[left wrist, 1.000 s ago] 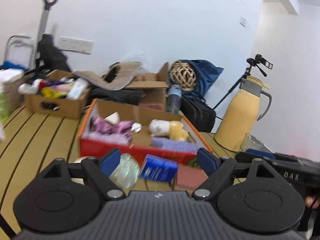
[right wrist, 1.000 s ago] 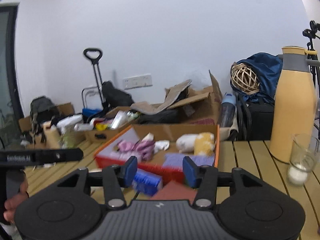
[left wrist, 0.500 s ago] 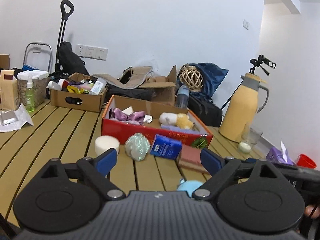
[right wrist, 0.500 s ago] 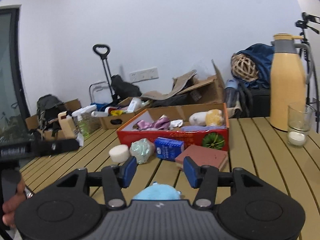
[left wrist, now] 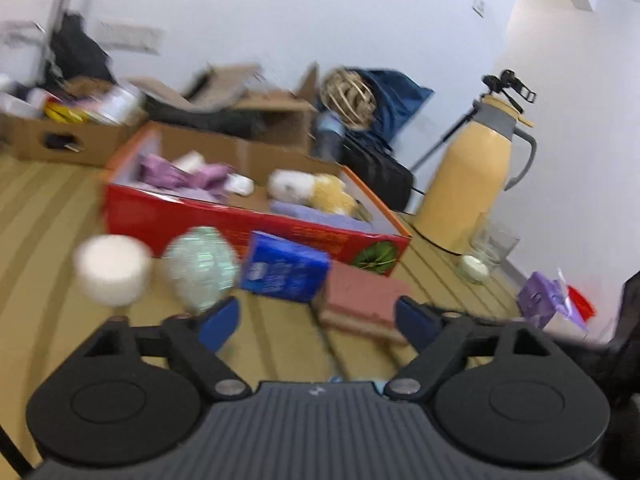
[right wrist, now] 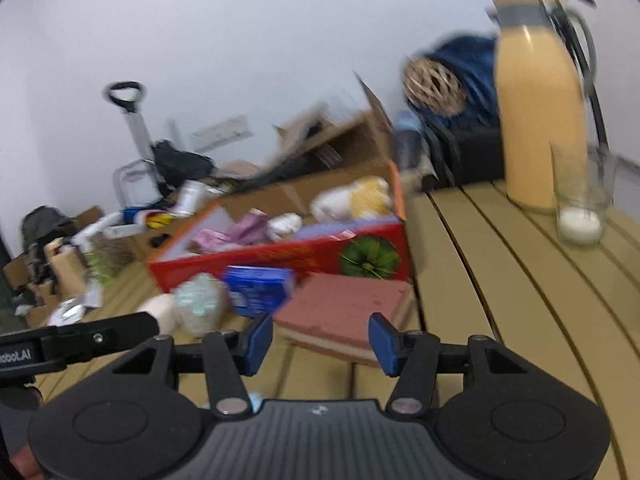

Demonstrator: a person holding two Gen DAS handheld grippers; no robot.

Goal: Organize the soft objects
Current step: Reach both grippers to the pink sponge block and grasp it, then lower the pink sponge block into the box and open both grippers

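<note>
A red cardboard box (left wrist: 256, 220) (right wrist: 280, 258) on the slatted table holds purple cloths, a white and yellow plush (left wrist: 308, 190) and a lilac cloth. In front of it lie a white sponge puck (left wrist: 112, 270), a green mesh ball (left wrist: 200, 270) (right wrist: 200, 306), a blue packet (left wrist: 284, 268) (right wrist: 258, 288) and a pink foam block (left wrist: 364, 300) (right wrist: 344, 314). My left gripper (left wrist: 318, 324) is open and empty above the table before them. My right gripper (right wrist: 320, 338) is open and empty just before the pink block. A blue soft thing peeks under both grippers.
A yellow thermos (left wrist: 474, 184) (right wrist: 536, 120) and a glass with a candle (right wrist: 580, 204) stand at the right. Cardboard boxes with clutter (left wrist: 72, 128), a woven ball (left wrist: 350, 96) and bags line the back. A purple tissue pack (left wrist: 540, 298) lies far right.
Both grippers have tilted and moved forward toward the objects in front of the red box; both views are now blurred. The jaws stay open.
</note>
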